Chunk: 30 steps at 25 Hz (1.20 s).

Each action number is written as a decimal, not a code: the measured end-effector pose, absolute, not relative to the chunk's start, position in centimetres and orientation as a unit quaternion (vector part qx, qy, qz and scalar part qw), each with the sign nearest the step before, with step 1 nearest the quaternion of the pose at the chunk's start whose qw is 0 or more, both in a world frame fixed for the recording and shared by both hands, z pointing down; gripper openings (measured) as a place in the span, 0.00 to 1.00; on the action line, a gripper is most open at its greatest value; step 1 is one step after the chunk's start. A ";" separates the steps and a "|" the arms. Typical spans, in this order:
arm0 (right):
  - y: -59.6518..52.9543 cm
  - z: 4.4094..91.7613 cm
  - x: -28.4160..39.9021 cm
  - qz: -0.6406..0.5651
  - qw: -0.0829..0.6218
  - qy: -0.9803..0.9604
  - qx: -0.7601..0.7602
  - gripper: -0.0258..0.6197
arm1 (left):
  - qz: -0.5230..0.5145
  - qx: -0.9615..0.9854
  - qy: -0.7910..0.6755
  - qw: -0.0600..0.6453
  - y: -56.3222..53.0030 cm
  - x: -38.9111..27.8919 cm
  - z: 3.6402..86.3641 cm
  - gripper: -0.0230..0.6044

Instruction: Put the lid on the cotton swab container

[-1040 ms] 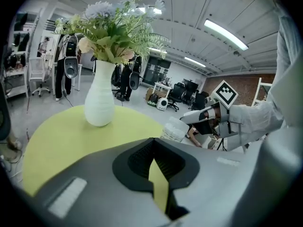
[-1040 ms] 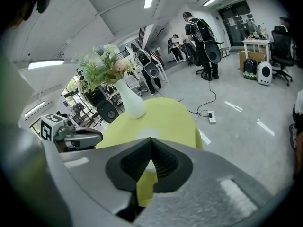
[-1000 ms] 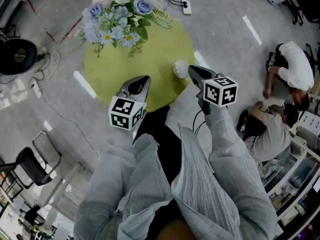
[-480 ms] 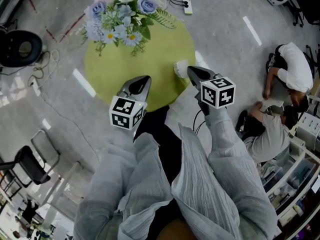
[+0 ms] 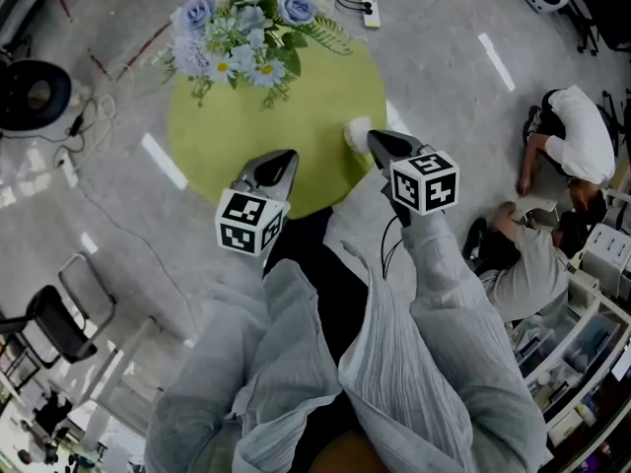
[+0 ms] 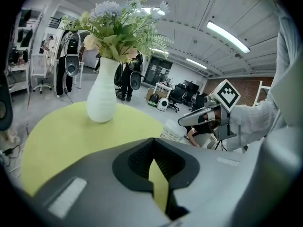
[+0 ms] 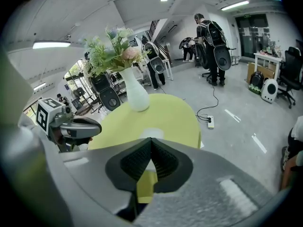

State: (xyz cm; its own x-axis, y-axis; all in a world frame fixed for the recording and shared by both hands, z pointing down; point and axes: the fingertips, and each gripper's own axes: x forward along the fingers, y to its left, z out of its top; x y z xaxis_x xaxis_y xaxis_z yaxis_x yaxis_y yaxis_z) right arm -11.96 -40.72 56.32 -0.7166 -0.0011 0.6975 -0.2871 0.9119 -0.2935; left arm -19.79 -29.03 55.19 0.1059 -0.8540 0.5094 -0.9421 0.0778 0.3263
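Sitting near the right edge of the round yellow-green table (image 5: 296,151) is a single cotton swab container (image 5: 355,134), small, white and squat. In the left gripper view its top looks plain and pale, while its side shows a fine dotted pattern. It is too small in every view to tell whether a lid is on it.

There are two grippers, one in each of the person's hands. The right gripper (image 5: 375,138) points at the container, with its tip just beside it; I cannot tell if the two touch. Its jaws meet at the tips and clamp nothing, and the slit below the tips shows only something pale and the table beyond. The left gripper (image 5: 286,156) hovers over the near edge of the table, well apart from the container. Its jaws are likewise together at the tips, with only the tabletop visible through the gap behind them.

One white vase (image 6: 102,96) stands upright on the far side of the table, holding a bunch of blue, white and pink flowers (image 5: 246,23). Two people (image 5: 552,195) crouch on the grey floor to the right.
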 end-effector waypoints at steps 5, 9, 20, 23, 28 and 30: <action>-40.5 56.5 -12.0 0.182 0.374 -0.906 0.077 0.04 | 0.072 0.676 -0.664 0.311 -29.0 -19.8 55.3 0.07; -40.4 56.5 -12.2 0.168 0.378 -0.907 0.078 0.04 | 0.072 0.676 -0.665 0.310 -28.8 -20.0 55.3 0.07; -40.1 57.1 -12.5 0.113 0.455 -0.881 0.055 0.04 | 0.072 0.674 -0.663 0.318 -27.7 -19.6 56.1 0.07; -40.0 57.2 -12.7 0.096 0.484 -0.869 0.047 0.04 | 0.072 0.676 -0.661 0.318 -27.8 -19.2 56.0 0.07; -40.1 57.2 -12.7 0.097 0.476 -0.872 0.062 0.04 | 0.070 0.681 -0.658 0.313 -27.8 -18.6 55.4 0.07; -40.2 57.2 -12.6 0.114 0.457 -0.879 0.076 0.04 | 0.072 0.682 -0.659 0.308 -27.7 -18.6 55.0 0.07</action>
